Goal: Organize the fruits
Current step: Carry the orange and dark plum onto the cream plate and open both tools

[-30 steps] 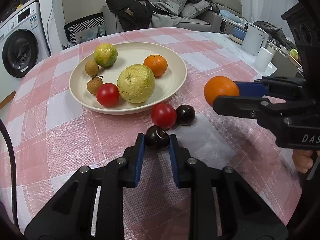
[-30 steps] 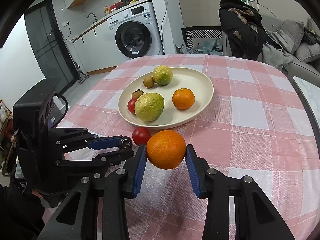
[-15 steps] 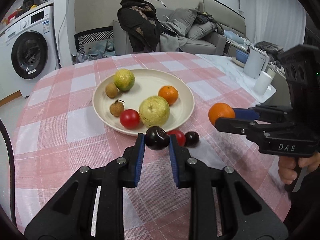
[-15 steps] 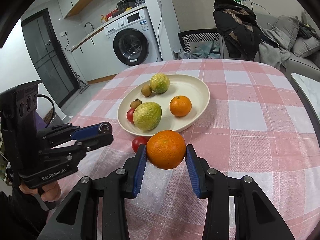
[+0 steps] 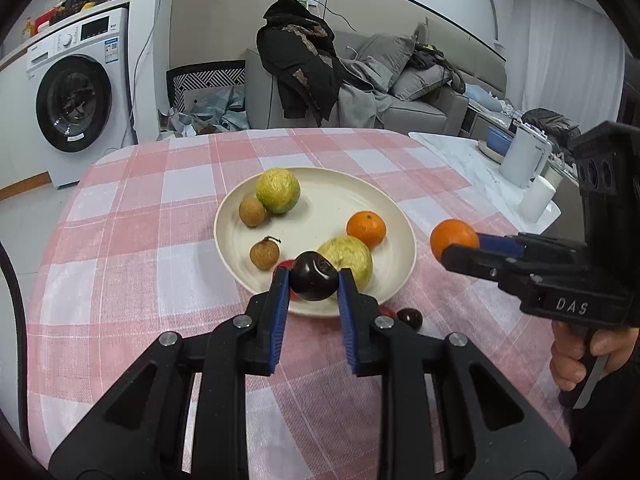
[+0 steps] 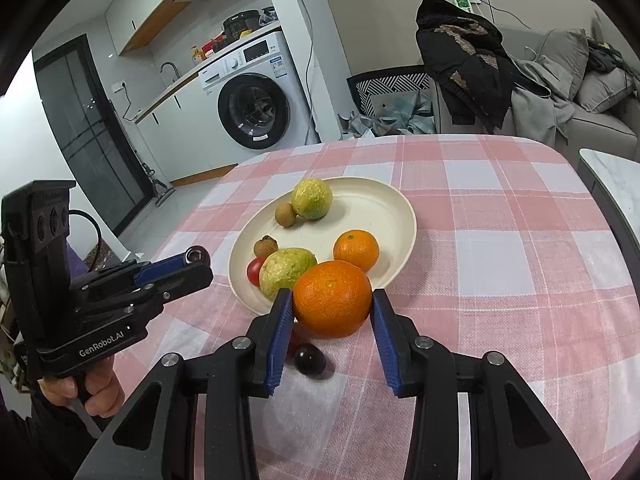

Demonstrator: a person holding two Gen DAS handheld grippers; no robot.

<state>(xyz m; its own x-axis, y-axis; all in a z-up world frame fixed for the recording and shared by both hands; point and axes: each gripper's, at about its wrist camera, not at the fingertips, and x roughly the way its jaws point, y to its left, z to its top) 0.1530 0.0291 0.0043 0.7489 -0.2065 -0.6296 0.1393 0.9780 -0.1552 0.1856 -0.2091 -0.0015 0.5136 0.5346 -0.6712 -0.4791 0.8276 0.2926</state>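
My left gripper (image 5: 313,283) is shut on a dark plum (image 5: 314,276) and holds it in the air over the near rim of the cream plate (image 5: 324,216). My right gripper (image 6: 331,307) is shut on an orange (image 6: 332,298), held above the table near the plate's (image 6: 392,216) front edge. The plate holds a green citrus (image 5: 278,191), two brown longans (image 5: 252,212), a guava (image 5: 352,258), a small orange (image 5: 366,229) and a red tomato (image 6: 254,271). Another dark plum (image 6: 309,358) and a partly hidden red tomato (image 5: 387,312) lie on the cloth.
The round table has a pink checked cloth (image 5: 132,248). A side counter (image 5: 472,160) with a white kettle (image 5: 522,160) and cup stands at the right. A washing machine (image 6: 256,96) and a sofa with clothes (image 5: 312,76) are behind.
My left gripper has lifted the dark plum higher and moved it toward the plate. My right gripper has risen a little with the orange and moved nearer the plate.
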